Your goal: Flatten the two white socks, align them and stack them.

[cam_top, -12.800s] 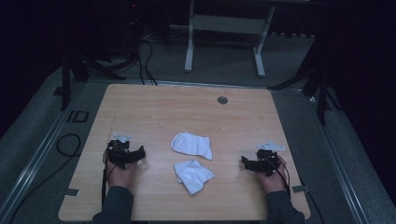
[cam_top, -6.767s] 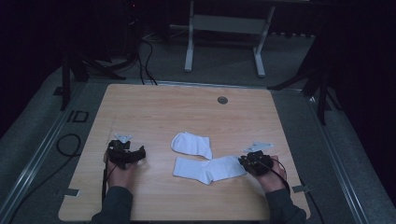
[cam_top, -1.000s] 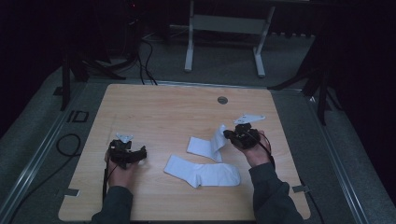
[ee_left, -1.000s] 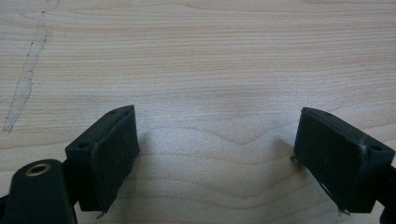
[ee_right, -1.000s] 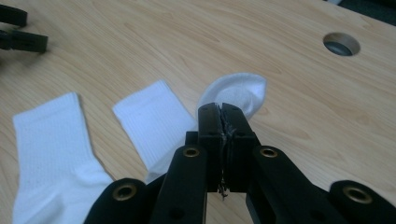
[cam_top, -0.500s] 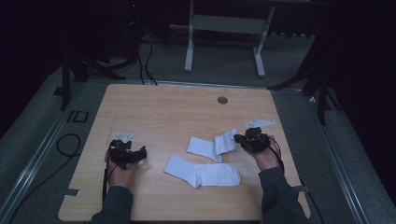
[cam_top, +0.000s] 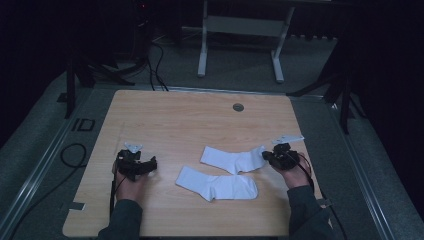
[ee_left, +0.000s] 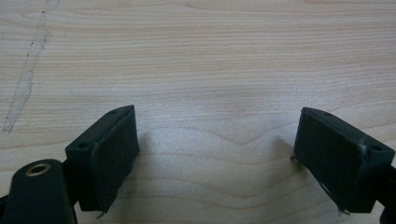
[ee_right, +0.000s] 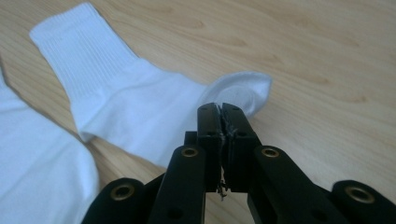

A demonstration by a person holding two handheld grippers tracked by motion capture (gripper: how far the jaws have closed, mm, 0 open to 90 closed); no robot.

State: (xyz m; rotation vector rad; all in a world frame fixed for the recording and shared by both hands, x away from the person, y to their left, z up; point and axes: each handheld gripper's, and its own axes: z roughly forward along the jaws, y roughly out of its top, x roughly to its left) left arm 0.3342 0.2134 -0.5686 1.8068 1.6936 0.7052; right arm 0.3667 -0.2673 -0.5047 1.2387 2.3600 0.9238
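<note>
Two white socks lie flat on the wooden table (cam_top: 175, 120). The farther sock (cam_top: 232, 159) (ee_right: 135, 107) stretches left to right, and its toe ends at my right gripper (cam_top: 270, 156) (ee_right: 220, 109). That gripper's jaws stand almost together and have just been opening a crack. No white fabric shows between the pads, and the toe lies just past and under the tips. The nearer sock (cam_top: 217, 184) (ee_right: 37, 163) lies in front of it. My left gripper (cam_top: 150, 165) (ee_left: 217, 140) rests open on bare wood at the left, holding nothing.
A round grommet (cam_top: 238, 107) sits in the table near its far edge. A cable loops on the floor at the left (cam_top: 75, 150). A white frame stand (cam_top: 240, 30) rises behind the table.
My right gripper has moved right and down toward the table's near right, drawing the farther sock out flat. The left gripper has stayed put.
</note>
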